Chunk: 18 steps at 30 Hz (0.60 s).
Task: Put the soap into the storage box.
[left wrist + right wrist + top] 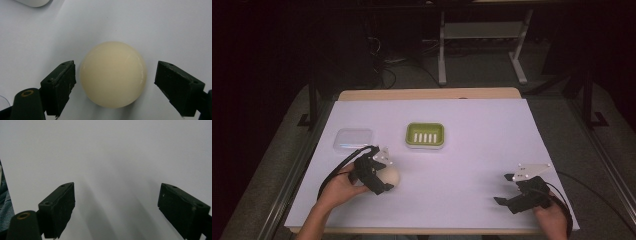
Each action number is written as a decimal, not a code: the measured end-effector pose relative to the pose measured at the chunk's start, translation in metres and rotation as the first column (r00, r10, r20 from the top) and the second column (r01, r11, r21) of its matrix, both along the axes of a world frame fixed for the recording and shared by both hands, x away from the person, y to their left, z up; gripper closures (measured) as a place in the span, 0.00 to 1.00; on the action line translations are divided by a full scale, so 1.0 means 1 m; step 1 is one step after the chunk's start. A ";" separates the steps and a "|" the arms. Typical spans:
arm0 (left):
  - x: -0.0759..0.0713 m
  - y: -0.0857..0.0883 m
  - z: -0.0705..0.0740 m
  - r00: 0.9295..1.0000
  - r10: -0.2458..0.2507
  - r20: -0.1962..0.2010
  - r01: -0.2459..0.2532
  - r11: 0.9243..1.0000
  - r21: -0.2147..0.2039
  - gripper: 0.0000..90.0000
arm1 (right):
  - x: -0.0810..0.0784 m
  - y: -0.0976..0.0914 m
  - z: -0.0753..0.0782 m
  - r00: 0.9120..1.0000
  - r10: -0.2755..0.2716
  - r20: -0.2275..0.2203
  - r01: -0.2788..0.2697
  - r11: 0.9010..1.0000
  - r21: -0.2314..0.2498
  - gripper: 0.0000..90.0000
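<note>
A smooth cream-coloured ball [113,74] rests on the white-covered table [472,150], near a green slotted soap dish [425,135]. The left tongs [113,86] straddle it, gaping, untouching. The right tongs [116,207] gape empty.

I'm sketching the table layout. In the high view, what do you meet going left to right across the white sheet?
Clear lid → left hand-held gripper around the cream ball → green soap dish → right hand-held gripper.

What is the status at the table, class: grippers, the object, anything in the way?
Left gripper open, fingers either side of cream ball, not touching. Right gripper open, empty. Green soap dish and clear lid sit apart, beyond.
</note>
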<state>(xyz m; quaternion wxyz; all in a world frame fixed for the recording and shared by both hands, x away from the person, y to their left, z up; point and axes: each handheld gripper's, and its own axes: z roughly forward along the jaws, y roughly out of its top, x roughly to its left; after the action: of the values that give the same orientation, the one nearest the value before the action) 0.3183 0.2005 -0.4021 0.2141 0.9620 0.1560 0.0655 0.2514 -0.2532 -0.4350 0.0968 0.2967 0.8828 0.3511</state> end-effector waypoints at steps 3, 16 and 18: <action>0.000 -0.002 -0.003 1.000 0.008 -0.010 -0.008 1.000 -0.001 0.18 | 0.000 0.000 0.000 1.000 0.000 0.000 0.000 1.000 -0.001 0.15; 0.006 -0.005 -0.012 0.999 0.008 -0.044 -0.006 0.999 0.032 0.18 | 0.000 0.001 0.000 1.000 0.007 -0.003 -0.007 1.000 0.001 0.15; 0.007 -0.006 -0.014 0.999 0.006 -0.049 -0.004 0.999 0.046 0.20 | 0.000 0.001 0.000 1.000 0.007 -0.004 -0.006 1.000 0.001 0.15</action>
<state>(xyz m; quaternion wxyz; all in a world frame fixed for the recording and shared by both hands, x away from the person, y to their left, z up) 0.3248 0.1940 -0.4162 0.1877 0.9677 0.1619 0.0461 0.2514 -0.2527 -0.4354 0.0939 0.2945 0.8837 0.3515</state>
